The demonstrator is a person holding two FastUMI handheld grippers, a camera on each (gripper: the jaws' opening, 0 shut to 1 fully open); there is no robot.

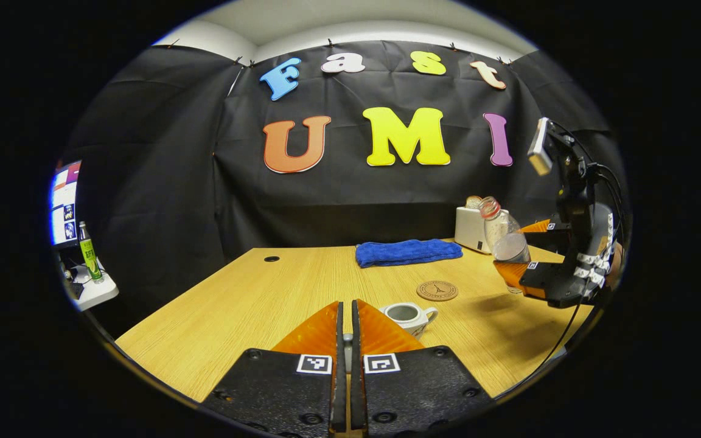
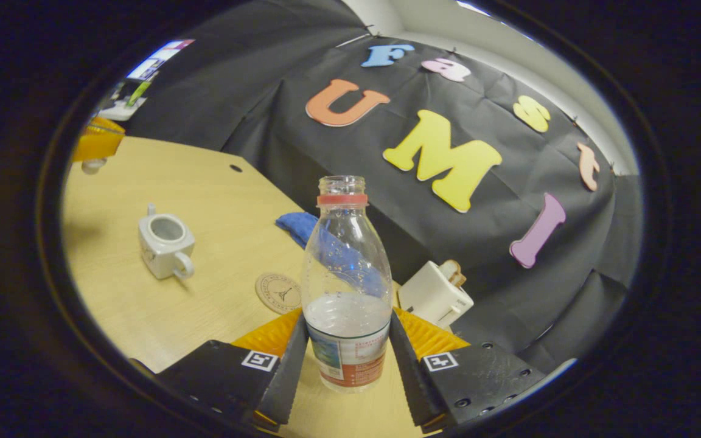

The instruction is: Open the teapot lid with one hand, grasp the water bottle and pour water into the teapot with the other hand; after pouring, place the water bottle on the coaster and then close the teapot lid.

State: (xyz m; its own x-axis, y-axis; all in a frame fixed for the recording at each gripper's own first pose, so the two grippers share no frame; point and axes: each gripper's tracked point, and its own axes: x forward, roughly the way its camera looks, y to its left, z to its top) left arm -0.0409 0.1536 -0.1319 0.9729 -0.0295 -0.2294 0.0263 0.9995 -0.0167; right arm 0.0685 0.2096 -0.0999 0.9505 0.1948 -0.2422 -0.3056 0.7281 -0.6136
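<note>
Right gripper view: right gripper [image 2: 348, 340] fingers clamped on the uncapped water bottle [image 2: 347, 286]. Left gripper [image 1: 345, 322] fingers pinch the lid knob; teapot [image 1: 410, 316] stands open on the bench [image 1: 253, 304].

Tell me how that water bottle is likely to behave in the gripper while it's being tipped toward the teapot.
The water bottle looks like thin clear plastic, so it may flex under the right gripper fingers. It appears partly full, so probably fairly light, with water shifting as it tilts. With no cap on, it could spill early before reaching the teapot.
</note>
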